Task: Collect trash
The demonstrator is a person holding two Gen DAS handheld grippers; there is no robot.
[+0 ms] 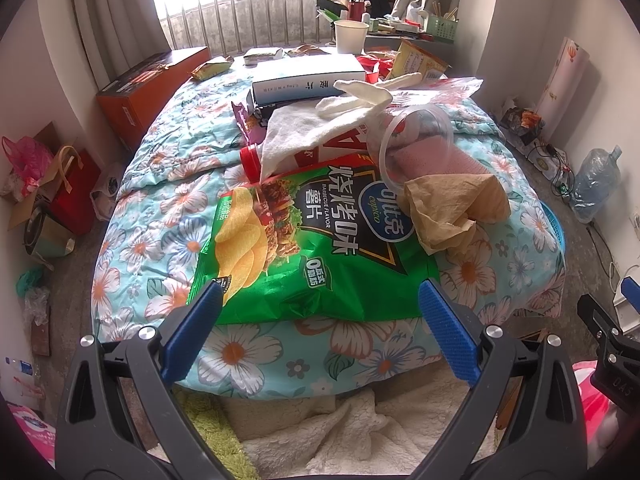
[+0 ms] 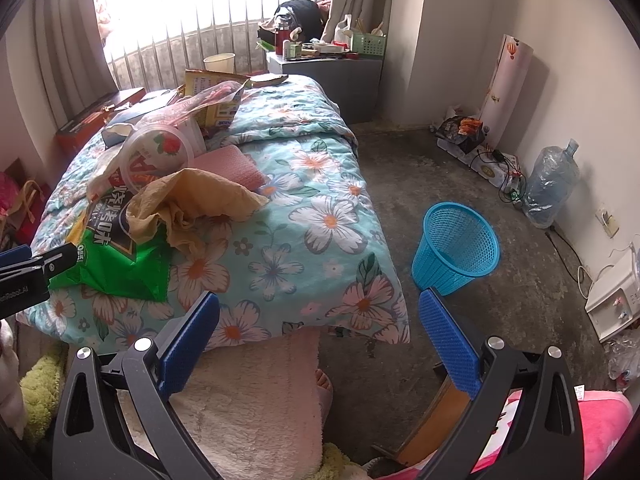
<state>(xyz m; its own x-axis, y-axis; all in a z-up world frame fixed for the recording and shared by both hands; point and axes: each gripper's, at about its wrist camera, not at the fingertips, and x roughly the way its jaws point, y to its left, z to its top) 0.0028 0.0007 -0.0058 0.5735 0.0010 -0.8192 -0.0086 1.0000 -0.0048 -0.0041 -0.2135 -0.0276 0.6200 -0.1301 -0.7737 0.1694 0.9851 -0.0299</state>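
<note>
Approach step: left tool, jaws apart, straddles the chip bag ahead; right tool empty, jaws apart. Next: close, carry to basket.

Green chip bag lies flat beside crumpled brown paper.

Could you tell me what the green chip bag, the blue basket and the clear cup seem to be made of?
Chip bag: glossy plastic film, judging by its shiny creases. Basket: moulded plastic, an open lattice wall. Cup: thin see-through plastic, probably, its contents showing through.
</note>
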